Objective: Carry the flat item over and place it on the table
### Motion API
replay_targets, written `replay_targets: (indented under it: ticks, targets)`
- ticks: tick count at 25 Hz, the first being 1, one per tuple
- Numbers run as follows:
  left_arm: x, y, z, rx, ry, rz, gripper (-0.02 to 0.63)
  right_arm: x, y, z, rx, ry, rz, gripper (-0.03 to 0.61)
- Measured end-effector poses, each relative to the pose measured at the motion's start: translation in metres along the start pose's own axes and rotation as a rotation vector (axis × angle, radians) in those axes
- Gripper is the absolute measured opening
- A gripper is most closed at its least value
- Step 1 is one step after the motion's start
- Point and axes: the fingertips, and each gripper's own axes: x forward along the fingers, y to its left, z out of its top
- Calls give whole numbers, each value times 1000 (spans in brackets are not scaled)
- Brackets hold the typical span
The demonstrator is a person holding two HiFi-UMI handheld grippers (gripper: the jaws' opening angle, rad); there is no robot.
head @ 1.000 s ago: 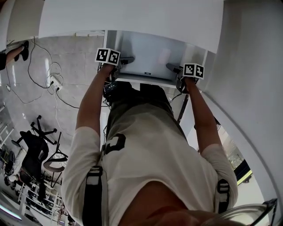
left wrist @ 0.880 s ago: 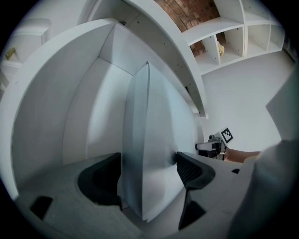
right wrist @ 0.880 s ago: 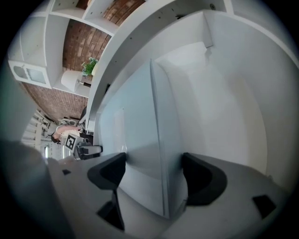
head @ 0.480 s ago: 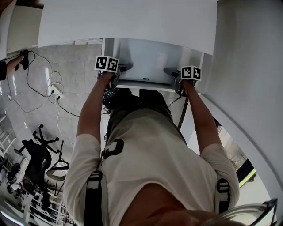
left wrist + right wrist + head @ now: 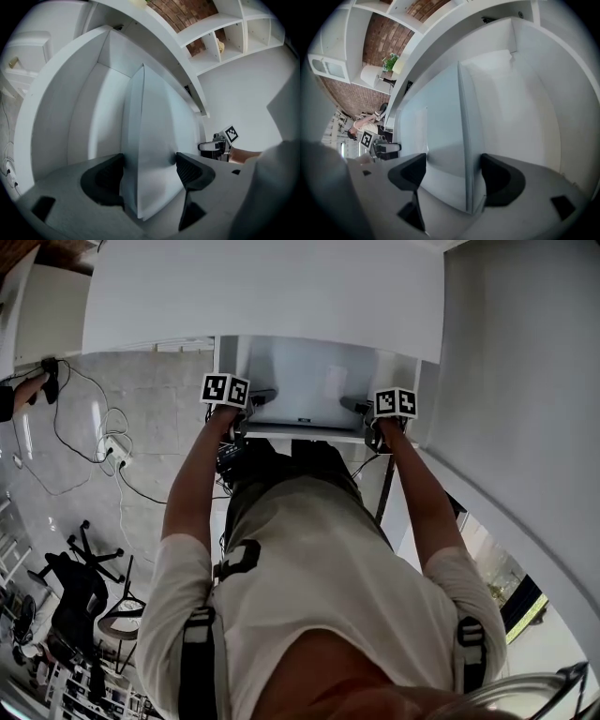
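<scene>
My left tongs (image 5: 150, 176) and right tongs (image 5: 454, 180) each pinch the pale grey flat panel (image 5: 314, 376), held near the white worktop (image 5: 262, 296). I judge I'm mid-carry; next, lift it over the edge and lay it flat.

The flat board (image 5: 150, 136) is looking smooth and hard. Its pale grey-white face is giving off a soft shine, and its edge is looking clean and sharp. The jaws of the left gripper (image 5: 150, 176) are looking like black matt plastic or rubber, and its body is showing dull grey plastic, a little grainy. The right gripper (image 5: 453, 176) is looking just the same. The worktop (image 5: 262, 296) is showing a smooth, matt white top. The wall (image 5: 377, 42) is showing rough red-brown brick. The floor (image 5: 150, 399) is looking like grey stone, a little shiny. The person's shirt (image 5: 309, 568) is looking like soft, pale cloth.
</scene>
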Motion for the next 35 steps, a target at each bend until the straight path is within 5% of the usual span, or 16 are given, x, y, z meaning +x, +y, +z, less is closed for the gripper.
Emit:
replay_targets:
  ticks: [35]
  targets:
    - [-71, -29, -17, -40, -157, -61, 365, -49, 68, -19, -130, -43, 70, 350]
